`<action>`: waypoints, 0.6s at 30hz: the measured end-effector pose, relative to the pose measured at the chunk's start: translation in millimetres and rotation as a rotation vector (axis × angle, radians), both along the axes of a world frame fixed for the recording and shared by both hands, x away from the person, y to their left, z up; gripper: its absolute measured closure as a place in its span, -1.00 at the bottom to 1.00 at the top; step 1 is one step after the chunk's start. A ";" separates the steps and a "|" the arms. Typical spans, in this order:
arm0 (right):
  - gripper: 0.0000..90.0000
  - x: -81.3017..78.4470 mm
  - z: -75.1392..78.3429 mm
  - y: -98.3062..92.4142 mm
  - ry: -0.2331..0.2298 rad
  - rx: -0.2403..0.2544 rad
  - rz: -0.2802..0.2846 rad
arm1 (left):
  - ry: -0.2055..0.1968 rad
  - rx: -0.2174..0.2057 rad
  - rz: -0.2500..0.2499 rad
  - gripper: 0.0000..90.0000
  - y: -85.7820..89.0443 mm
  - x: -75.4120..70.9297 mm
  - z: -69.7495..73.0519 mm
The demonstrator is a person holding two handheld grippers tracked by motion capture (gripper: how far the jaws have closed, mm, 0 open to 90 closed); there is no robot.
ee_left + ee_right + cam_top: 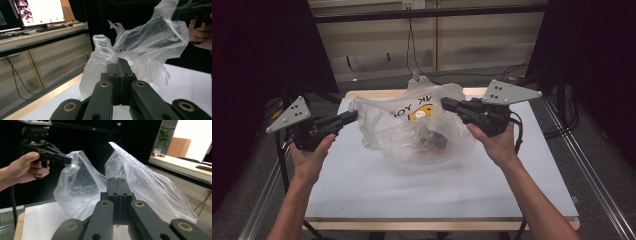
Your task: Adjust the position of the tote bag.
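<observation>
I am holding a thin clear plastic bag point(412, 125) stretched between my 2 grippers above the white table point(437, 190). My left gripper point(354, 116) is clenched on the bag's left edge; in the left gripper view its 2 black jaws are pressed flat together with the film bunching up just past their tips point(101, 50). My right gripper point(444, 103) is clenched on the bag's right edge in the same way, and the right gripper view is showing its jaws closed tight with the plastic point(140, 185) fanning out to either side of them. The 2 grippers are standing well apart, each pointing inward toward the other, and the bag's mouth is spreading wide between them. The bag's lower part is sagging down to the tabletop near the middle of the table, toward its far side. Printed lettering and a yellow mark point(414, 111) are showing on the bag's far wall. Something dark point(434, 137) is lying inside at the bottom of the bag; I cannot tell what it is through the film. My left hand point(309, 155) and right hand point(497, 142) are each wrapping around a gripper handle.
</observation>
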State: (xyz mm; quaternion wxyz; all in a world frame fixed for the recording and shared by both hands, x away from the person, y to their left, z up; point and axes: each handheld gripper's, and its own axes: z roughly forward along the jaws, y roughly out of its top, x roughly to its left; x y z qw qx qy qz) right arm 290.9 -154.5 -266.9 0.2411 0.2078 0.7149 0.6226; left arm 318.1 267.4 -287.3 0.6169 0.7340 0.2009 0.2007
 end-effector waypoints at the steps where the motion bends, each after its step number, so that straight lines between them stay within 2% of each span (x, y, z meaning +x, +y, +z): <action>1: 1.00 -0.1 0.7 -2.8 -0.003 0.003 -0.007 | -0.010 -0.005 0.002 1.00 -0.3 0.5 1.7; 9: 1.00 -3.2 4.8 -34.4 -0.021 0.042 -0.070 | -0.016 -0.011 0.023 1.00 3.2 1.3 5.8; 15: 1.00 -16.8 -0.4 -73.2 -0.026 0.075 -0.138 | -0.010 -0.025 0.030 1.00 9.7 -1.4 3.9; 16: 1.00 -19.0 -1.9 -79.7 -0.024 0.076 -0.152 | -0.014 -0.017 0.033 1.00 10.5 -1.1 4.0; 18: 1.00 -22.0 -3.8 -92.0 -0.022 0.087 -0.177 | -0.008 -0.031 0.031 1.00 9.3 -0.8 4.7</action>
